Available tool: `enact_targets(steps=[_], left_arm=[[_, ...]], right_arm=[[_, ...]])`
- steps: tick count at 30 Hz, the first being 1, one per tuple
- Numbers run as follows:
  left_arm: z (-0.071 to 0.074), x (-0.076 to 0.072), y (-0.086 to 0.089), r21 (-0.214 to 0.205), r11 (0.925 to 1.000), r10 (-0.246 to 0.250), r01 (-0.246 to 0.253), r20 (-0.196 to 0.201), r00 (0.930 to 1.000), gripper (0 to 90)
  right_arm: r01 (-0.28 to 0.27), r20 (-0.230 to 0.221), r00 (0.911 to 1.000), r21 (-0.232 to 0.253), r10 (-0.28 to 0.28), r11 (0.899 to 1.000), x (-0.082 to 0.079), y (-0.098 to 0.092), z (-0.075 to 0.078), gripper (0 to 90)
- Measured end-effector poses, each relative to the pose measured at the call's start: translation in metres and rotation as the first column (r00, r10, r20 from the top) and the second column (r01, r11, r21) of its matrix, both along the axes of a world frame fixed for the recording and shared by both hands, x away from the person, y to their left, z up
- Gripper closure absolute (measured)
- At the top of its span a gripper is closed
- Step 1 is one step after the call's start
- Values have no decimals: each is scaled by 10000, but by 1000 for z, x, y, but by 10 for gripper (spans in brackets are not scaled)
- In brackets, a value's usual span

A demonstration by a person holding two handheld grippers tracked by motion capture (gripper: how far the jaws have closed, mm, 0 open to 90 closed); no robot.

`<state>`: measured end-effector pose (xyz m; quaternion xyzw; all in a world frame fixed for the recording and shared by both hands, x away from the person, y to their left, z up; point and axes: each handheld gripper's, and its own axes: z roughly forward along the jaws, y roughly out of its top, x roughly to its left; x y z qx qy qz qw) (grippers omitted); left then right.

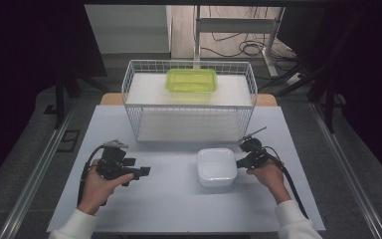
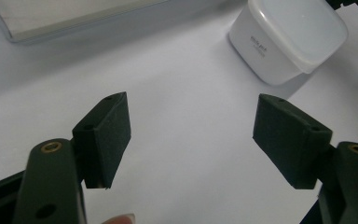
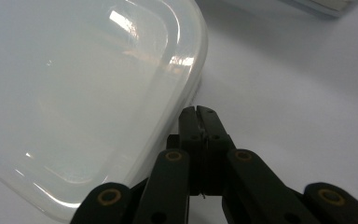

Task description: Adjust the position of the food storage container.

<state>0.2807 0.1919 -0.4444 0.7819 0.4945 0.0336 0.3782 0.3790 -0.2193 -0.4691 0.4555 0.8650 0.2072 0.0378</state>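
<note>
A person sits at a pale grey-white desk [image 1: 179, 199], with 2 forearms in white sleeves coming in from the near edge, each hand holding black hand-held tongs. Near the middle of the desk, a little to the person's right, sits a white, square, rounded-corner plastic container with a cloudy translucent lid [image 1: 217, 167], upright with the lid on. The right tongs [image 1: 239, 163] rest level just beside the container's right edge; in the right gripper view the 2 black jaws are pressed flat together with nothing between them, their joined tip right next to the rim of the lid [image 3: 74, 93], though contact cannot be made out for certain. The left tongs [image 1: 145, 171] lie well apart from the container, on the person's left, pointing across the desk toward it. In the left gripper view their 2 padded jaws stand wide apart with bare desk surface between them, gripping nothing, and the container [image 2: 289, 39] appears farther off at the upper right. Behind the container stands a white wire-mesh basket [image 1: 189, 107], open at the top. A lime-green, see-through, rectangular plastic container with a lid [image 1: 191, 79] rests toward the basket's far side.
</note>
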Motion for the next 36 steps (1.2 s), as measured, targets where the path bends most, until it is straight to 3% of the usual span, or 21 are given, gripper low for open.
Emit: enact_targets(steps=[7,17,22,31,36], left_arm=[[-1,1,3,-45,10000,44,-44,-43,10000,268],[-2,2,3,-82,9999,58,-59,-88,9999,268],[-2,2,3,-78,10000,38,-39,-96,9999,267],[-3,3,6,-153,9998,113,-115,-122,9999,265],[-4,3,9,-251,9992,320,-324,-138,9994,262]], right_arm=[[-142,-11,9999,-76,142,9999,-2,22,-7,889],[-1106,-124,9938,14,1106,9939,-13,55,-11,889],[-1321,-64,9912,-10,1321,9912,-18,68,-13,889],[-1603,-41,9871,-33,1602,9871,-20,76,-16,888],[-1295,334,9910,-64,1296,9916,-20,65,-8,885]])
